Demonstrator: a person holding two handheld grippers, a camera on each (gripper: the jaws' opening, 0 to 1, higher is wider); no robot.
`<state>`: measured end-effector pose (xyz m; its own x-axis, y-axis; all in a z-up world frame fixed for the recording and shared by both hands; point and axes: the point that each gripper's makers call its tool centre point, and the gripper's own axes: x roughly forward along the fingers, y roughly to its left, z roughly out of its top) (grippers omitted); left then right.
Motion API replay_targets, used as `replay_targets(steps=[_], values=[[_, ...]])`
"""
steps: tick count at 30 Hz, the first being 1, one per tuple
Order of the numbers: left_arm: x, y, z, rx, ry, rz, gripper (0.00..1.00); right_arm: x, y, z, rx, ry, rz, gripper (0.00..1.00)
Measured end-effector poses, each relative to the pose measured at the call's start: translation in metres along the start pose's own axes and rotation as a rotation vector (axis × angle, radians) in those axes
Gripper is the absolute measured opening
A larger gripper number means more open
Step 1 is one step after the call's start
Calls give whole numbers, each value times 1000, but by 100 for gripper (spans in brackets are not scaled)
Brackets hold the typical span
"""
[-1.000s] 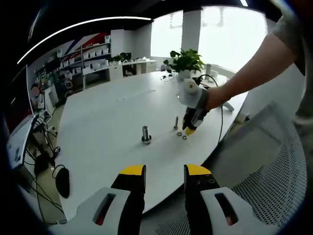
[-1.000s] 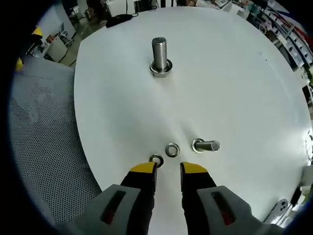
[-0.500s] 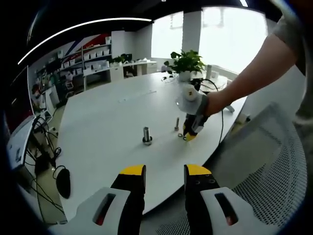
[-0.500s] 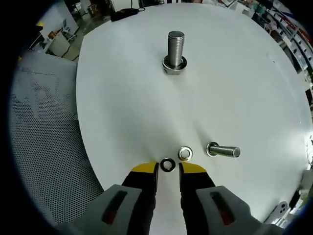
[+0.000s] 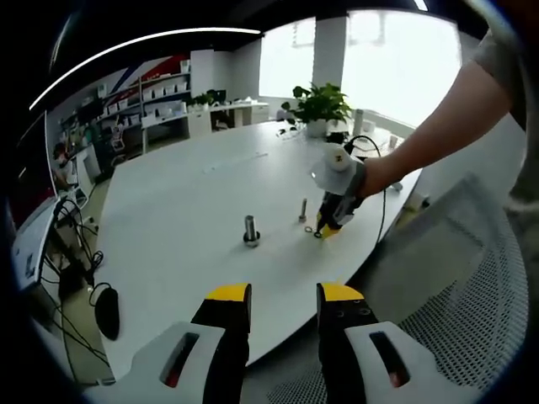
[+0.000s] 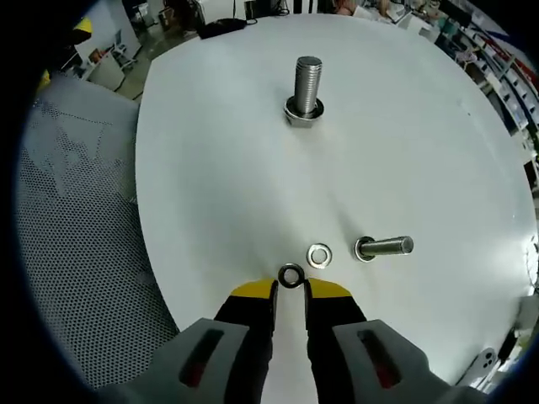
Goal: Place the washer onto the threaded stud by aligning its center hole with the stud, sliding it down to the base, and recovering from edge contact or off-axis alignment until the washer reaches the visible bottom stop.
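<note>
In the right gripper view a large threaded stud (image 6: 306, 87) stands upright on the white table (image 6: 219, 185). A dark-rimmed washer (image 6: 290, 275) lies flat right at the tips of my right gripper (image 6: 290, 290). Its fingers (image 6: 253, 292) are narrowly apart and flank the washer's near edge. A second washer (image 6: 319, 254) lies just beyond, beside a smaller bolt (image 6: 383, 247). In the left gripper view my left gripper (image 5: 282, 305) hangs open and empty off the table's near edge. From there the stud (image 5: 251, 231), the smaller bolt (image 5: 302, 210) and the right gripper (image 5: 327, 228) are visible.
A mesh chair (image 6: 76, 252) sits by the table edge to the left in the right gripper view. A person's arm (image 5: 438, 126) reaches in from the right. A potted plant (image 5: 318, 108) and a cable (image 5: 381, 198) are at the table's far end.
The right gripper has shifted so the dark-rimmed washer now sits centred at its tips instead of beside the left finger, and the finger gap has narrowed slightly. The left gripper has stayed still.
</note>
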<state>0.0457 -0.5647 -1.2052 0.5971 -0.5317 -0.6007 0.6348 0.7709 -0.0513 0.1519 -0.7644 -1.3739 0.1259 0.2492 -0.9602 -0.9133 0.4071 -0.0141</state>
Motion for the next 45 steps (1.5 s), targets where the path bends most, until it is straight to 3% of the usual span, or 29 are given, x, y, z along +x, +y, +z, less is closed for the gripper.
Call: replay_targets(steps=[8,11,16,28,37,45], values=[[0,0,0,0,-2,0,29,3,-1,9,51,20,21,18],[0,1,0,-2,-5,3,29,3,0,9,-26,42,-2,17],[-1,1,1,-4,-9,5,29,3,5,9,-65,68,1,15],[-2,1,2,-5,-17,9,29,-1,7,-1,-71,43,20,16],[-1,2,3,-4,-17,11,29,0,6,-2,-76,75,25,16],[-1,2,2,-4,-14,12,29,2,4,-2,-91,158,34,14]])
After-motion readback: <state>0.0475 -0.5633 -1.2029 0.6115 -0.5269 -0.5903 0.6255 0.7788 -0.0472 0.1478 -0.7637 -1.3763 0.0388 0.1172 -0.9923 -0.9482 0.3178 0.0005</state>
